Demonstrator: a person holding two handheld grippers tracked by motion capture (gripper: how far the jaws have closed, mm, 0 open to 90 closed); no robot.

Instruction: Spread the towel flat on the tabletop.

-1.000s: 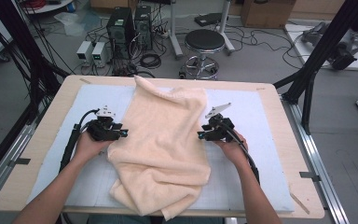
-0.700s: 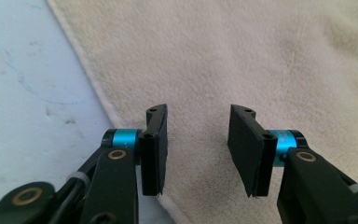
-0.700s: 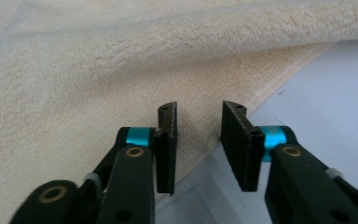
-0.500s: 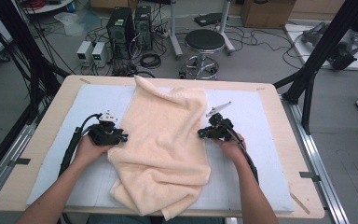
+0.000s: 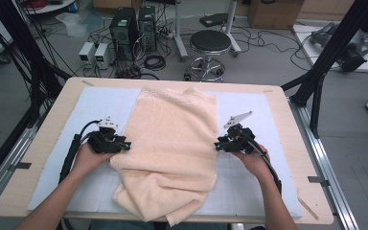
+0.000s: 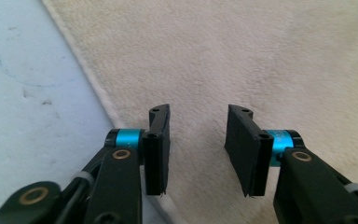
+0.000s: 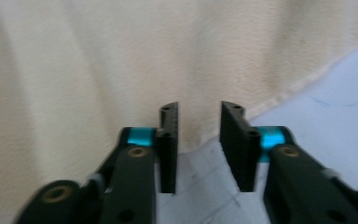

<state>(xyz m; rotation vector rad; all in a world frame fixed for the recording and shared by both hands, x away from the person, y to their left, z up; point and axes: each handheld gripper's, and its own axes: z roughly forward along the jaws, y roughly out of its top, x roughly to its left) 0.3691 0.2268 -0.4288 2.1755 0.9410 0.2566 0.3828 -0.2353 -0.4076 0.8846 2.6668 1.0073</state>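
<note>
left gripper (image 5: 124, 144): jaws apart, just reopened, nothing pinched, at towel's left edge | right gripper (image 5: 219, 145): jaws apart, just reopened, empty, at right edge | towel (image 5: 172, 143): spread flatter and wider than before, mid-mat (image 5: 100, 103), long axis near-to-far, near end rumpled

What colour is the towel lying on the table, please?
The towel is a plain pale peach-cream, seen best in the high view.

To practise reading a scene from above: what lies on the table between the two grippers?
In the high view, the cream towel lies between the left gripper and the right gripper, spread over the pale blue mat. Each gripper's open jaws meet a towel edge.
</note>
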